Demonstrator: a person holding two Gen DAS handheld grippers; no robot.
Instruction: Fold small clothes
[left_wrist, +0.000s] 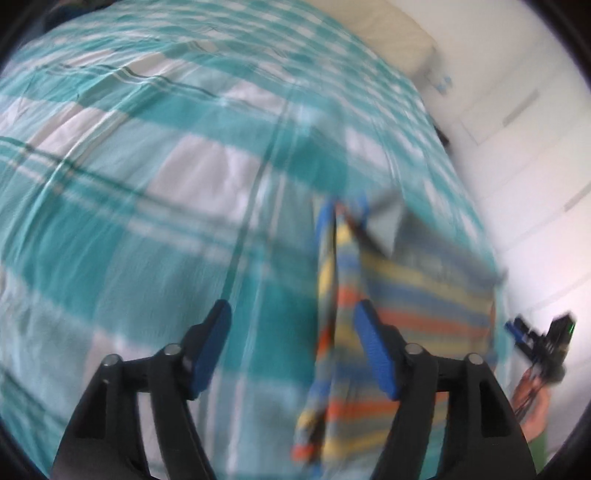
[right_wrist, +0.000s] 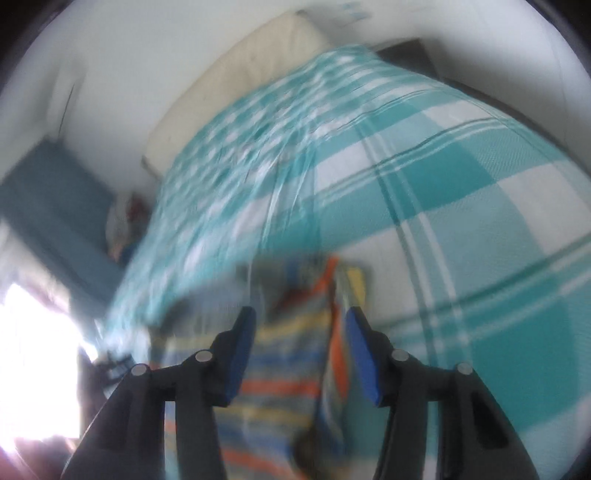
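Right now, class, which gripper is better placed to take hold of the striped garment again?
Probably the right gripper: its open jaws sit directly over the striped garment. The left gripper, also open, mostly frames the checked bedspread, with the garment beside its right finger.

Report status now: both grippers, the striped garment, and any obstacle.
Left gripper open, right gripper open, neither gripping. Striped garment lying on checked bedspread, partly folded. No obstacle visible; frames blurred.
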